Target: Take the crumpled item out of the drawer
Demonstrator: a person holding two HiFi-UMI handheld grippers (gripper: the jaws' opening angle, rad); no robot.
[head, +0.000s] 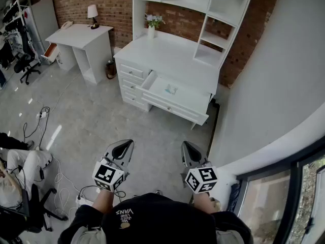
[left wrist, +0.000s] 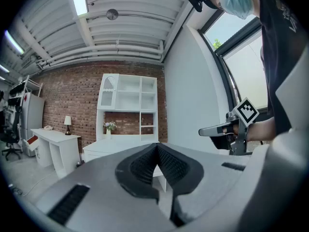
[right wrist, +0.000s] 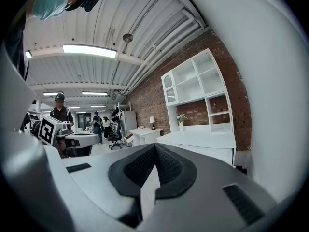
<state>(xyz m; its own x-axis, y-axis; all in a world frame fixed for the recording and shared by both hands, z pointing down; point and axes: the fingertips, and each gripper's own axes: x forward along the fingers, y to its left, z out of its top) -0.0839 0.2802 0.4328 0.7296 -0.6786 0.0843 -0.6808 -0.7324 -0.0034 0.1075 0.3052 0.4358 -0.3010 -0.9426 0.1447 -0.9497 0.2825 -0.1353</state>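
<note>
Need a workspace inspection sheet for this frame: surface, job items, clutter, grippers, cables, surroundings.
Surface: white desk top, hutch shelves above it.
Job's things: drawer pulled open; crumpled item lies inside it, untouched.
Clutter: vase of flowers at the back of the desk top.
Grippers: left gripper and right gripper both shut and empty, held well short of the drawer.
Cables: loose cables on the floor to the person's left, with a power strip.
Surroundings: brick wall; second desk with a lamp; office chair.
</note>
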